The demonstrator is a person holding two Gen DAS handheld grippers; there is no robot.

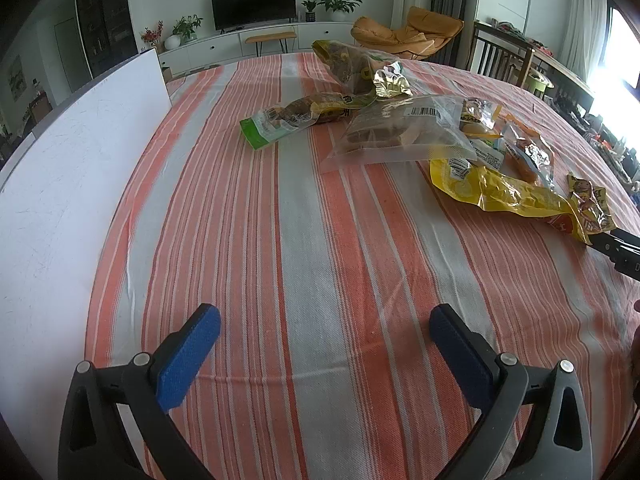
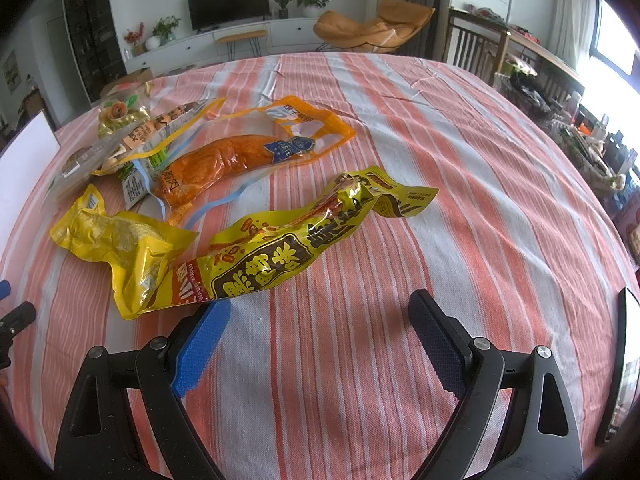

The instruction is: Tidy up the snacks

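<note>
Blue-padded and spread wide, left gripper (image 1: 325, 330) hovering low over bare striped tablecloth (image 1: 304, 240), gripping nothing, parked clear of the pile so as not to crowd it. Same story for right gripper (image 2: 318, 322): spread wide, empty, but with the left pad almost touching the near corner of the long yellow snack pack (image 2: 304, 240) at 11 o'clock. Probably lining up for a first pick, that pack being the nearest and lying free of the rest.

Further out at 10 o'clock, crumpled plain yellow pouch (image 2: 116, 240), tucked just beside the long one. Beyond, at 11 o'clock, orange-trimmed clear bag (image 2: 240, 152) with an orange strip of food inside, overlapping the heap behind it.

From the left wrist view, clear barcode bag (image 1: 404, 132) at 1 o'clock resting on other packets, green-ended pack (image 1: 280, 120) at 12 lying apart from it. White board (image 1: 80, 160) standing along the cloth at 9 to 10 o'clock, purpose unclear.

Snacks all loose, jumbled, nothing sorted yet.
</note>
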